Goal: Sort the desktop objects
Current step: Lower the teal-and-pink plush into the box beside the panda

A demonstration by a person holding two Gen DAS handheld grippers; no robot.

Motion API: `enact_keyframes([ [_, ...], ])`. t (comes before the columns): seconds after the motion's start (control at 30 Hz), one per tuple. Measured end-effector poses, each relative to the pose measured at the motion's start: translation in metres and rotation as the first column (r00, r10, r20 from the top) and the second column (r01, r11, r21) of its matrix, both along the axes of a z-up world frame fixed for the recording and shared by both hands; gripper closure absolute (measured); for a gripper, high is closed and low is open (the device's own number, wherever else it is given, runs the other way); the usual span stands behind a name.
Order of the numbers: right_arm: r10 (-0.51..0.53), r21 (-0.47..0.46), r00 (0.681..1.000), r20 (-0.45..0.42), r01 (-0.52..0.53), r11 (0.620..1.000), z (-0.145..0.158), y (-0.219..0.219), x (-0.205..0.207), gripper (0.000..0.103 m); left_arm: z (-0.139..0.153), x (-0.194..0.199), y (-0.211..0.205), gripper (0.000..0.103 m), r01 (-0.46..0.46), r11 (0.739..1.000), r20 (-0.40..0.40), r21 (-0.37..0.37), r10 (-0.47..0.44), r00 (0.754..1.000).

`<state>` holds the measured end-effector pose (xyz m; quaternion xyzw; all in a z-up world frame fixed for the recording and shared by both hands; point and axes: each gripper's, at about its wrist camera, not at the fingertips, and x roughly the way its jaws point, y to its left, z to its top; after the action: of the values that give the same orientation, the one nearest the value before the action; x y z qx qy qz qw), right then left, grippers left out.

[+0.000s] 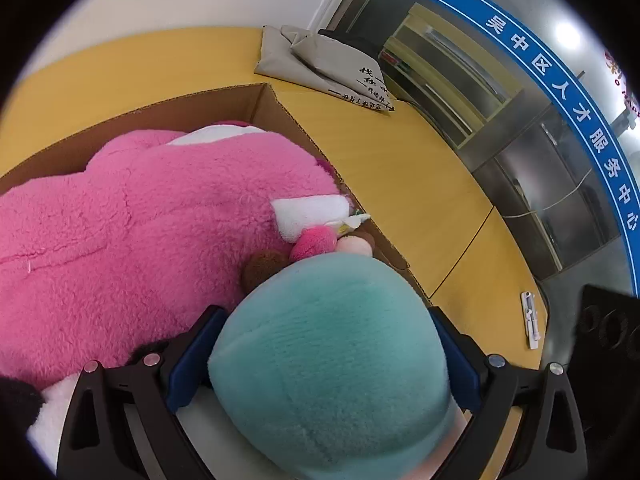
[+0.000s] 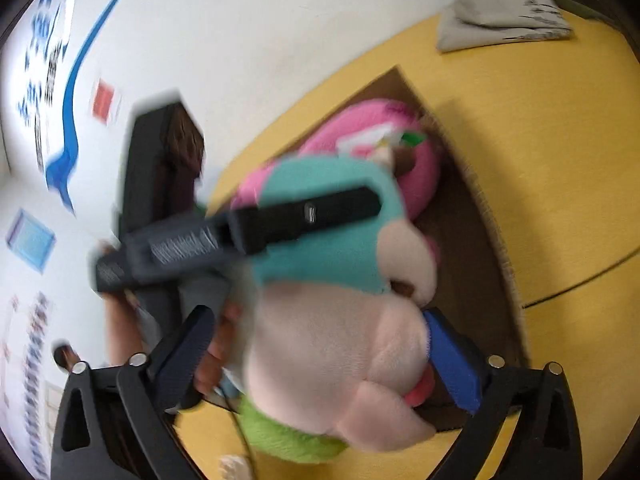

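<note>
Teal plush fills both views: soft toy [image 1: 332, 360] with a teal hood, cream face and body, and a green lower part, held over the cardboard box [image 1: 304, 128]. Pinched at the hood between the blue pads of the left gripper [image 1: 324, 356], fingers pressing into the fabric on both sides. Gripped lower, at the cream belly [image 2: 340, 360], by the right gripper [image 2: 316, 360], pads touching the plush on each side; some motion blur there, so exact bite unclear.

Probably the placing step: toy going into the box beside the big pink plush [image 1: 140, 220] already lying inside. To do it well, best lowered with both grips level, toward the free brown floor at the box's near side, not on top of the pink plush; released only once resting, both sides together, to avoid a roll over the rim.

Long axis running from hood to green end, roughly along the box's long wall, hood toward the box's far corner, face turned toward the box's open floor. Grey bag [image 1: 320, 64] beyond the box, on the yellow desk [image 1: 420, 168].
</note>
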<state>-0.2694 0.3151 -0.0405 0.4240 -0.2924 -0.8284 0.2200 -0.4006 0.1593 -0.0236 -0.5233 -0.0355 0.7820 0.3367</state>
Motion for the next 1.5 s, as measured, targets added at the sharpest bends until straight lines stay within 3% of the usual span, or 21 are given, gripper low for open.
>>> enact_keyframes([
  [0.1,-0.042,0.065,0.993,-0.109,0.05,0.997,0.034,0.009,0.02,0.0,-0.001,-0.002,0.002,0.005,-0.001,1.0,0.007,-0.004,0.001,1.0],
  [0.17,0.017,0.246,0.976,-0.217,0.038,0.968,0.053,-0.003,0.029,0.0,-0.002,-0.003,0.003,0.005,-0.001,1.0,0.012,-0.007,0.001,1.0],
  [0.23,0.099,0.424,0.945,-0.311,0.045,0.904,0.071,-0.015,0.038,0.0,-0.003,-0.004,0.004,0.005,-0.001,1.0,0.017,-0.009,0.002,1.0],
  [0.3,0.2,0.452,0.924,-0.325,-0.034,0.892,0.071,-0.032,0.057,0.003,-0.004,-0.004,0.006,0.004,-0.004,1.0,0.022,-0.016,0.004,1.0],
  [0.37,0.275,0.525,0.909,-0.313,-0.075,0.848,0.064,-0.056,0.059,0.021,-0.004,-0.005,0.009,0.004,-0.008,1.0,0.027,-0.025,0.009,1.0],
  [0.4,0.311,0.561,0.901,-0.304,-0.094,0.822,0.06,-0.067,0.06,0.025,-0.005,-0.005,0.01,0.004,-0.011,0.999,0.03,-0.03,0.011,0.999],
  [0.47,0.329,0.605,0.92,-0.213,-0.14,0.784,0.037,-0.079,0.048,0.043,-0.002,-0.004,0.008,0.006,-0.015,0.999,0.03,-0.032,0.016,0.999],
  [0.53,0.315,0.596,0.928,-0.198,-0.141,0.79,0.024,-0.073,0.041,0.041,0.003,-0.001,0.005,0.006,-0.017,0.999,0.02,-0.034,0.018,1.0],
  [0.73,0.275,0.506,0.944,-0.181,-0.15,0.849,0.025,-0.053,0.029,0.042,0.025,0.0,-0.008,0.006,-0.053,0.999,-0.039,-0.011,0.053,0.998],
  [0.9,0.193,0.235,0.974,-0.12,-0.161,0.959,0.007,-0.014,0.022,0.043,0.018,-0.004,-0.007,0.006,-0.048,0.999,-0.032,-0.025,0.048,0.998],
  [1.07,0.135,0.069,0.988,-0.07,-0.13,0.989,-0.008,0.012,0.02,0.045,0.0,-0.011,0.012,0.006,-0.028,0.998,-0.011,-0.055,0.028,1.0],
  [1.13,0.135,0.143,0.988,-0.076,-0.123,0.982,-0.003,0.01,0.019,0.044,-0.006,-0.014,0.016,0.005,-0.025,0.997,-0.001,-0.071,0.025,1.0],
  [1.17,0.154,0.251,0.982,-0.107,-0.123,0.96,0.009,0.0,0.025,0.044,-0.008,-0.014,0.017,0.005,-0.024,0.997,-0.001,-0.076,0.024,1.0],
  [1.27,0.262,0.539,0.944,-0.202,-0.117,0.834,0.046,-0.034,0.048,0.044,-0.011,-0.014,0.019,0.004,-0.024,0.996,0.0,-0.085,0.024,1.0],
  [1.3,0.302,0.561,0.931,-0.207,-0.14,0.816,0.052,-0.042,0.053,0.046,-0.011,-0.015,0.018,0.004,-0.022,0.997,0.003,-0.08,0.023,1.0],
  [1.4,0.393,0.593,0.904,-0.17,-0.225,0.773,0.053,-0.064,0.056,0.072,-0.01,-0.014,0.013,0.004,-0.025,0.998,0.018,-0.059,0.026,1.0],
  [1.5,0.42,0.58,0.903,-0.091,-0.295,0.759,0.033,-0.074,0.044,0.076,-0.007,-0.012,0.008,0.006,-0.032,0.998,0.016,-0.06,0.033,0.999],
])
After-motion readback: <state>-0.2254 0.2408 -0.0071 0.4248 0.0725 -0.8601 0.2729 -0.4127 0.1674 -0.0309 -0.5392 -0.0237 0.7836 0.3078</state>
